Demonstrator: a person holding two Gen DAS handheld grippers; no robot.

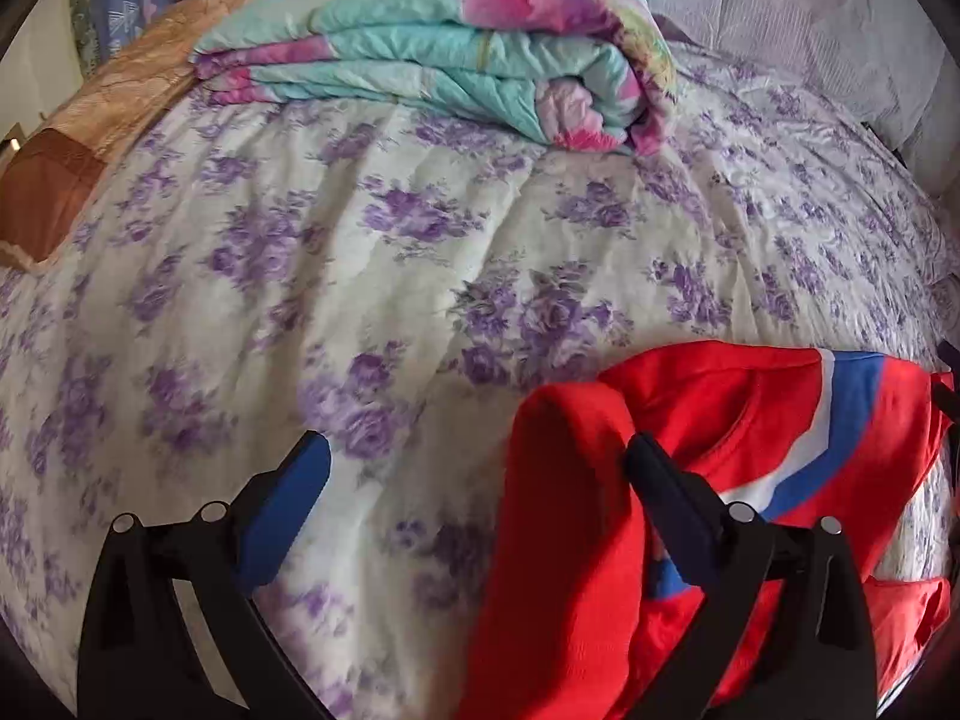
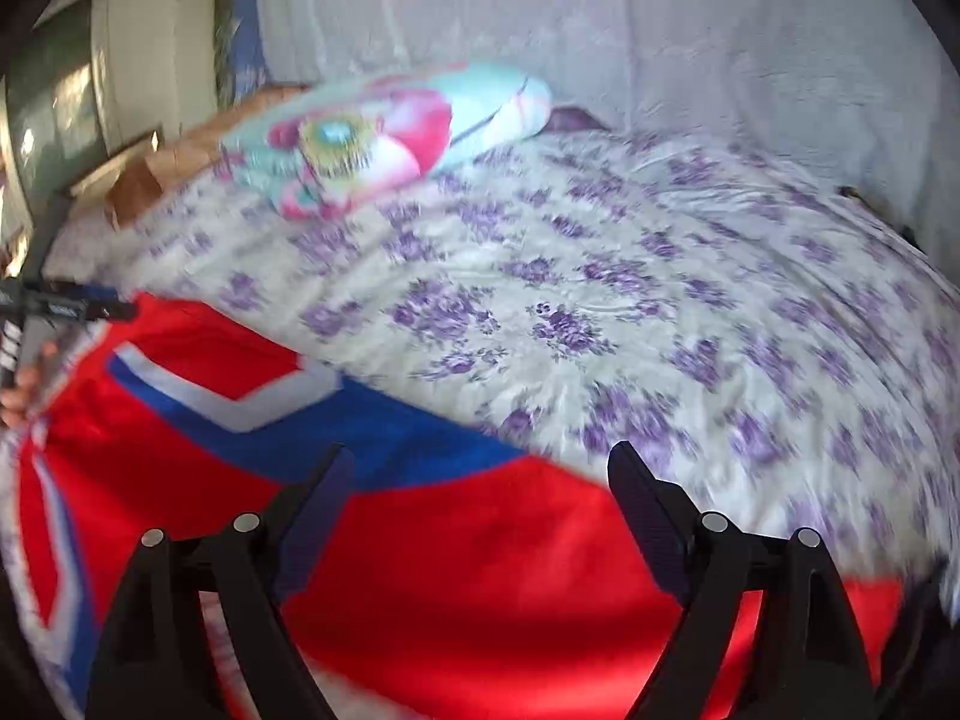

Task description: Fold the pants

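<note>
Red pants [image 1: 690, 480] with blue and white stripes lie on the bed [image 1: 360, 276], at its near edge, bunched rather than flat; left wrist view shows a rolled red hump standing up between the fingers, so likely a leg or waistband part-lifted or heaped; cannot tell which end. Left tool [image 1: 474, 480] has its jaws wide apart; right-hand finger sits against or just over the red cloth, left-hand finger over bare bedspread; nothing pinched. Right tool [image 2: 474, 480] also spread wide, hanging over the flat red panel of the pants [image 2: 420, 570]; not gripping; view is blurred, so contact with the cloth can't be judged. Left tool shows at the far left edge of the right view [image 2: 66, 306], at the other side of the garment; placement suggests each tool takes one end to lift and fold across. Folded quilt [image 1: 432, 54] lies further back on the bed, well apart from the pants, leaving bare bedspread between for the fold. Judgement: early stage, fold not yet made.
</note>
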